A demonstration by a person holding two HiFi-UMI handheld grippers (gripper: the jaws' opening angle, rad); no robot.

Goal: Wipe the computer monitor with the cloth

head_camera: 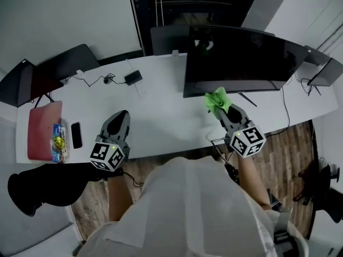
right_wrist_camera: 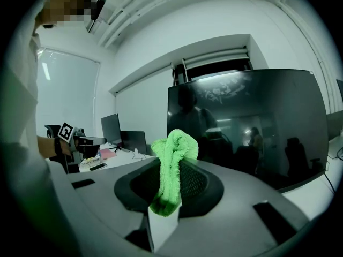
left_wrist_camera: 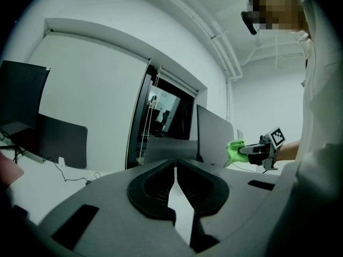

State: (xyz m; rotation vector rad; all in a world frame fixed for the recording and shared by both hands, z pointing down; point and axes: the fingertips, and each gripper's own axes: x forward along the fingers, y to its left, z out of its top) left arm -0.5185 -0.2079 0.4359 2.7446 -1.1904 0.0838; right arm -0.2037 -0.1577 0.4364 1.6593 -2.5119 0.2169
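A wide dark monitor (head_camera: 241, 60) stands on the white desk (head_camera: 161, 116), its screen off. My right gripper (head_camera: 221, 110) is shut on a bright green cloth (head_camera: 217, 100), held just in front of the monitor's lower left edge. In the right gripper view the green cloth (right_wrist_camera: 172, 170) bulges up from between the jaws with the monitor (right_wrist_camera: 252, 127) close ahead. My left gripper (head_camera: 121, 118) hovers over the desk's front left part, its jaws together with nothing between them. The left gripper view shows the cloth (left_wrist_camera: 235, 152) and the monitor (left_wrist_camera: 214, 135) from the side.
On the desk's left end lie a pink folder (head_camera: 44, 130), a black phone (head_camera: 76, 135) and a small colourful packet (head_camera: 58, 142). A power strip (head_camera: 141, 89), a black adapter (head_camera: 133, 77) and cables sit at the back. Other monitors (head_camera: 69, 62) stand behind.
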